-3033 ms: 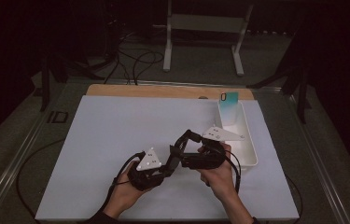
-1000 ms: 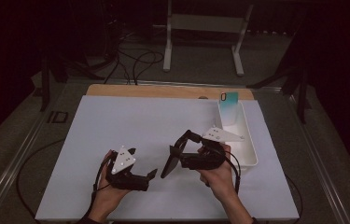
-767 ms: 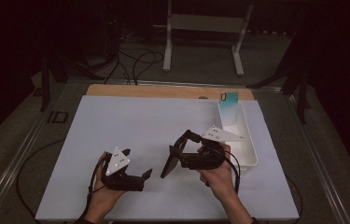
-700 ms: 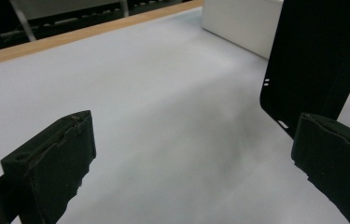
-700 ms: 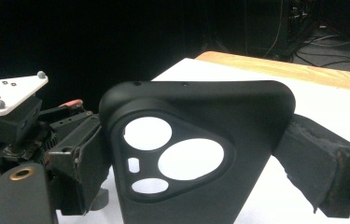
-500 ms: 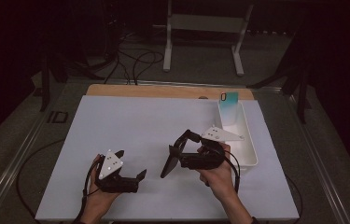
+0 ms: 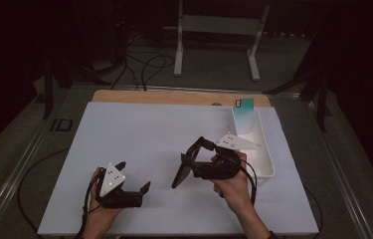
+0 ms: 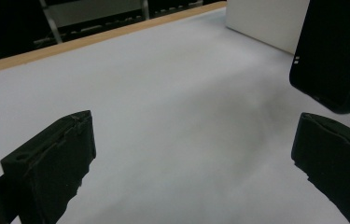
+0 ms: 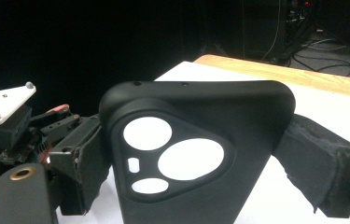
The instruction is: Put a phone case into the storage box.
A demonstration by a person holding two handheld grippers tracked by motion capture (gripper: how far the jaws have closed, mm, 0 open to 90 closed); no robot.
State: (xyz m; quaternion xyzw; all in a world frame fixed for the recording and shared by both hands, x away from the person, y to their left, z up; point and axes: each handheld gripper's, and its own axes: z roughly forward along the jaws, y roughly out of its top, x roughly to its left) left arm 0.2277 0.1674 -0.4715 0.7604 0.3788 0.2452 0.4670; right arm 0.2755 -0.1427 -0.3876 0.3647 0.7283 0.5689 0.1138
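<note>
Now: right gripper (image 7: 186, 167) clamps a black phone case (image 7: 180, 173), left gripper (image 7: 133, 177) gapes wide with nothing between its jaws.
Case hangs tilted over the white surface (image 7: 139, 129), at 2 o'clock from the left gripper; a white tray (image 7: 266, 162) sits at the case's 3 o'clock.

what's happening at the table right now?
A person works at a white table with a gripper in each hand. The right gripper is shut on a black phone case, held up off the table with its camera cutouts showing. The left gripper sits low near the front edge, jaws open and holding nothing. A white tray lies at the right side, with a teal phone case standing in its far end.
</note>
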